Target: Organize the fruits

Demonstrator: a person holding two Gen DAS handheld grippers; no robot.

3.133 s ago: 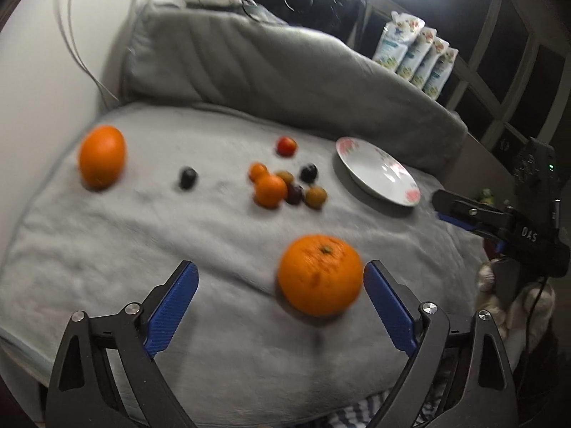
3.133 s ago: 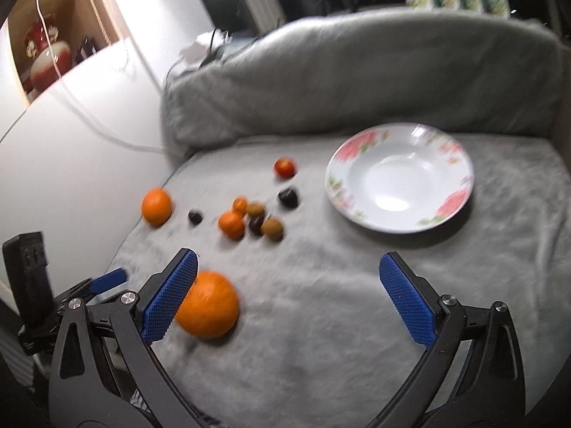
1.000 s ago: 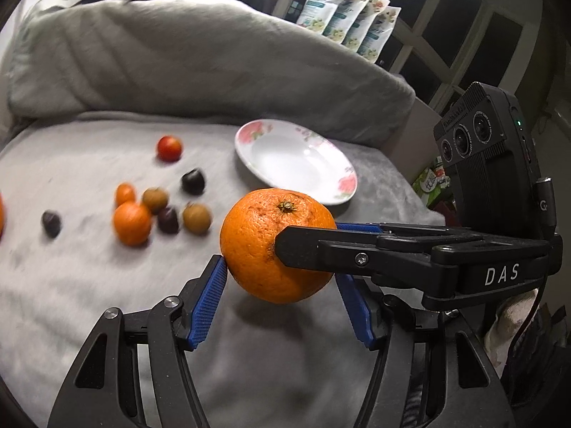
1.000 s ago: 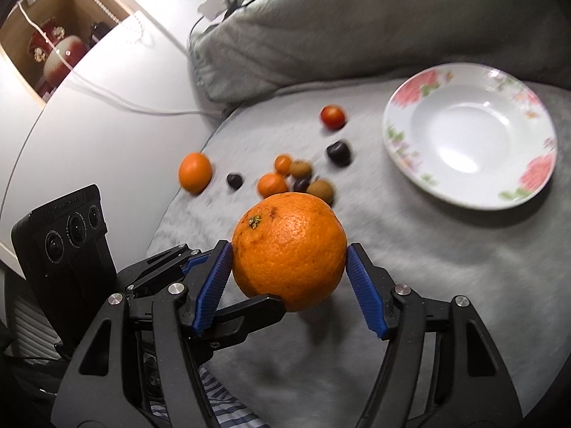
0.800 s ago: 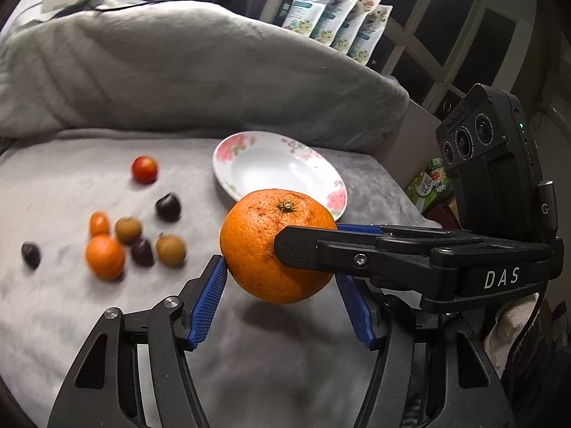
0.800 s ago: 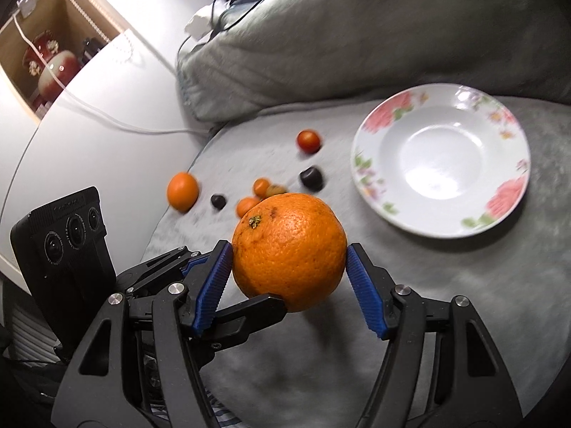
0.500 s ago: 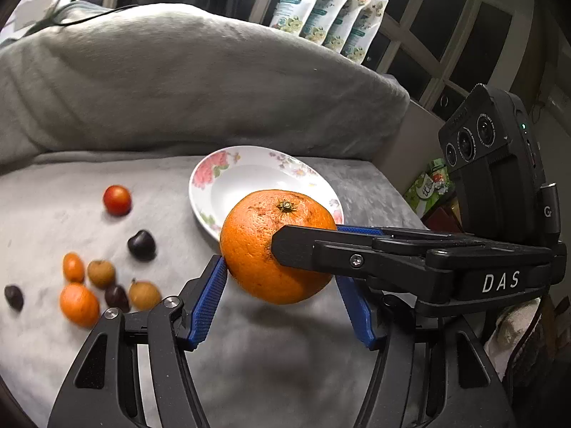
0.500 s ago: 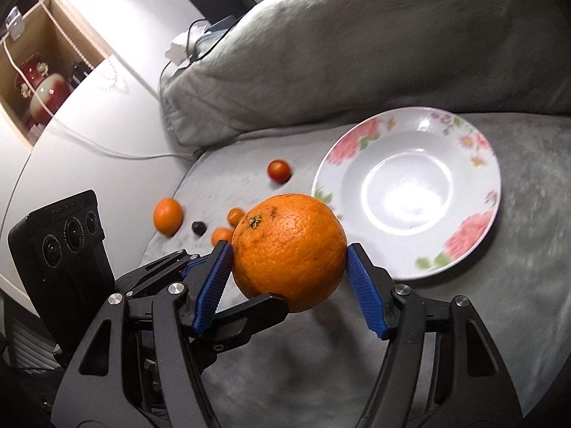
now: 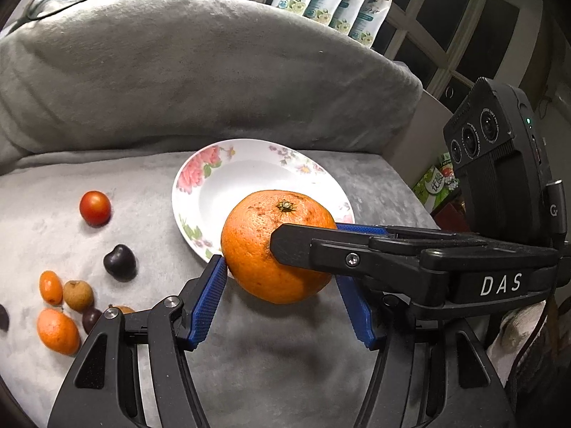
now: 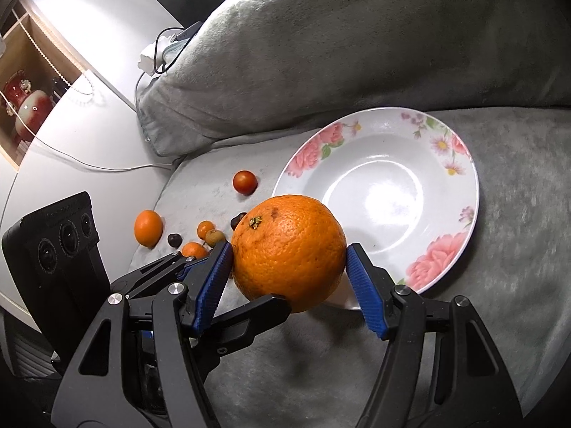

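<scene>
One large orange, one floral plate, one red cherry tomato, a dark plum-like fruit, and a loose cluster of small fruits to its left: two small oranges, a couple of brown longan-like ones, a couple of dark ones; exact count is unclear since the left gripper frame hides part of the cluster. The right wrist view adds one more medium orange off by the surface edge. Both grippers are on the same large orange: left gripper has its blue fingers pinching it from either side, right gripper crosses in from the other side and its fingers are clamped on it too, roughly at right angles to the left pair. Orange is held off the surface, stem up, over the near rim of the plate; nothing in the plate itself. Surface is a grey fleece blanket over what looks like a bed or sofa, with a large grey blanket-covered bolster behind the plate. Background: four floral-print pouches against dark window panes, white wall and cables on the left, red-and-white vase in a wooden niche.
</scene>
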